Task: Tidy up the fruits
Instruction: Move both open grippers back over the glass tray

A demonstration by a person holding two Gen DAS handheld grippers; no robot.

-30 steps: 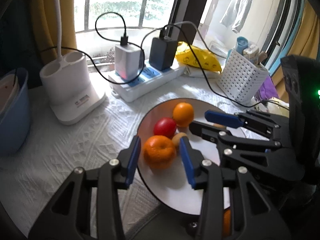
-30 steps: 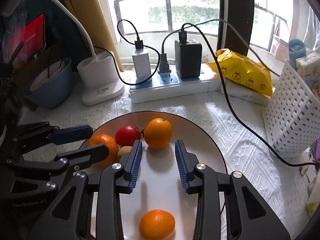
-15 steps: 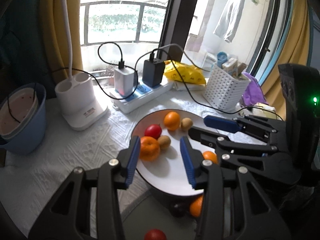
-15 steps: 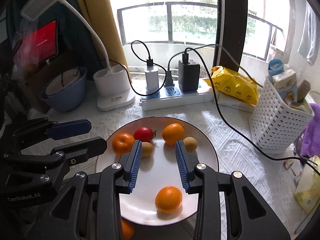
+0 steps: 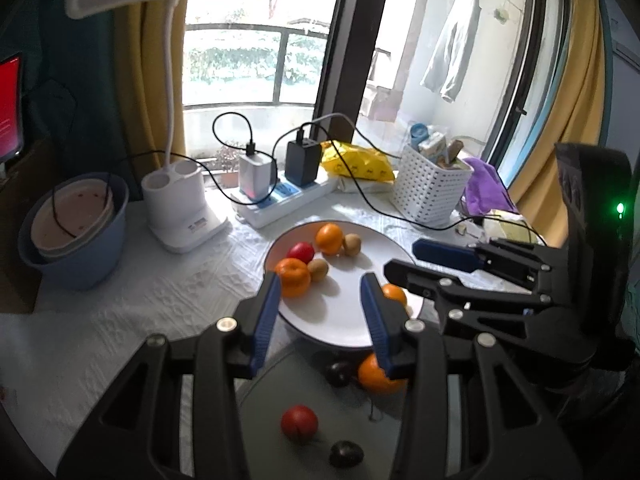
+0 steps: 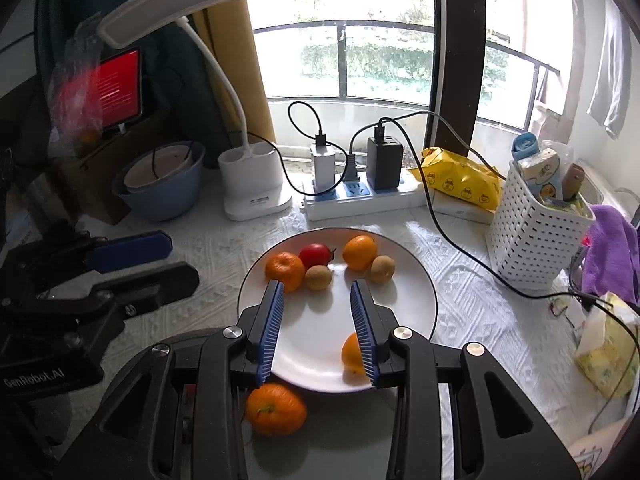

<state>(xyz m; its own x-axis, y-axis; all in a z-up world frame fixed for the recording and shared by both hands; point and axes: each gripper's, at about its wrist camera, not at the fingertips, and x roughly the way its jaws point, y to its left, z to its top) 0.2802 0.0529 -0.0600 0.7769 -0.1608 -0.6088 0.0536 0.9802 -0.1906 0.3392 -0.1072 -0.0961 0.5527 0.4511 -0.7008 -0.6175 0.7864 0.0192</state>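
One table (image 6: pixel 472 300) under a white textured cloth. One white plate (image 6: pixel 316 344) at its near edge, carrying six fruits: three oranges, one at the left (image 6: pixel 285 271), one at the back (image 6: pixel 359 253), one at the near rim (image 6: pixel 352 354) half hidden by a finger; two kiwis (image 6: pixel 318 277) (image 6: pixel 383 268); one tomato (image 6: pixel 316 255). One grey surface (image 5: pixel 312 412) in front of the plate, holding four more: one orange (image 5: pixel 376 374), one tomato (image 5: pixel 299 423), and two dark fruits (image 5: pixel 339 374) (image 5: pixel 346 454), possibly plums, too dim to be sure. One blue bowl (image 6: pixel 160 184), one white basket (image 6: pixel 532 248), one lamp (image 6: pixel 252 184), one power strip (image 6: pixel 360 198) with two chargers, one yellow bag (image 6: pixel 460 182). Two grippers, left (image 5: pixel 320 312) and right (image 6: pixel 318 322), each above the plate's near rim with jaws spread and nothing pinched.
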